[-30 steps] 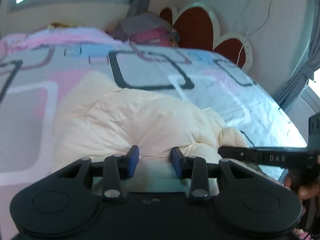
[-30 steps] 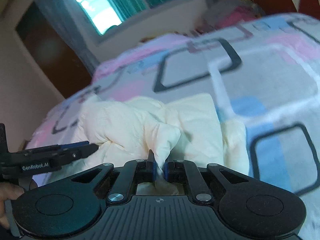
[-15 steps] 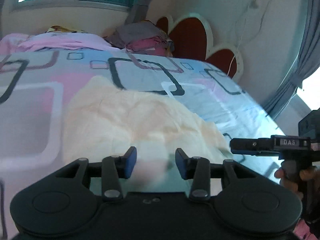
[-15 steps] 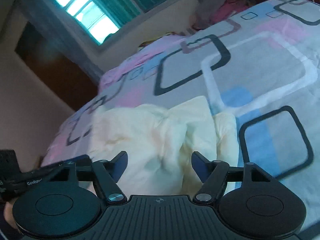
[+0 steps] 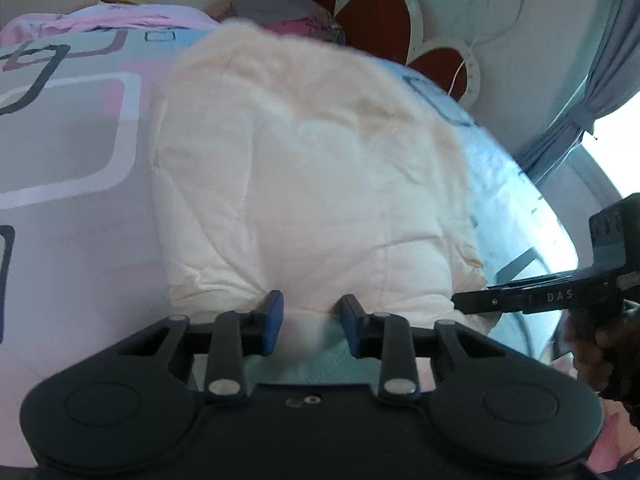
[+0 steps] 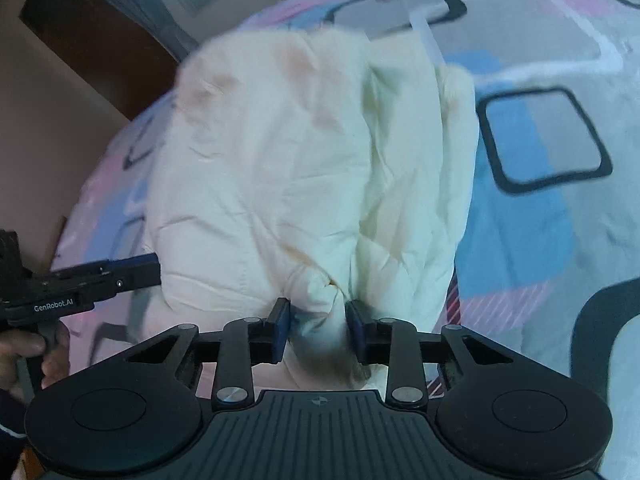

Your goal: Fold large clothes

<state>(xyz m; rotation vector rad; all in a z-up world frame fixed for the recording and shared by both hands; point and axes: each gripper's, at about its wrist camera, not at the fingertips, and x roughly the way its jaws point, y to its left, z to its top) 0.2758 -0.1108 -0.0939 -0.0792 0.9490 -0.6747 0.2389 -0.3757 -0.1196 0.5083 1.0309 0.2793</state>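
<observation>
The bed [image 6: 560, 240], spread with a sheet of grey, pink and blue squares, is carrying the whole job, and the cream garment [image 5: 312, 168] is lying on it as one broad, puffy heap, its long axis running away from both claws toward the heart-shaped headboard [image 5: 384, 12] and the pile of pink and grey laundry [image 5: 288, 8] at the far end. The near hem is sitting right at the fingertips of both claws, so the garment is lying straight ahead of each, with neither hand clearly nearer; they are working side by side along that hem, the left one toward its left part, the right one toward its right corner. The right gripper [image 6: 318, 330] is closing, and a bunched knot of cream cloth is standing between its blue pads, filling most of the gap; whether the pads are already pressing on it is hard to tell. The left gripper [image 5: 310, 322] is also closing, its jaws partly apart, with the hem lying at or just beyond the tips rather than plainly between them, so it looks to be holding nothing yet. By my judgement, the coming move is turning on both claws catching this near edge so it can be carried forward over the far part. No container is showing in either view.
</observation>
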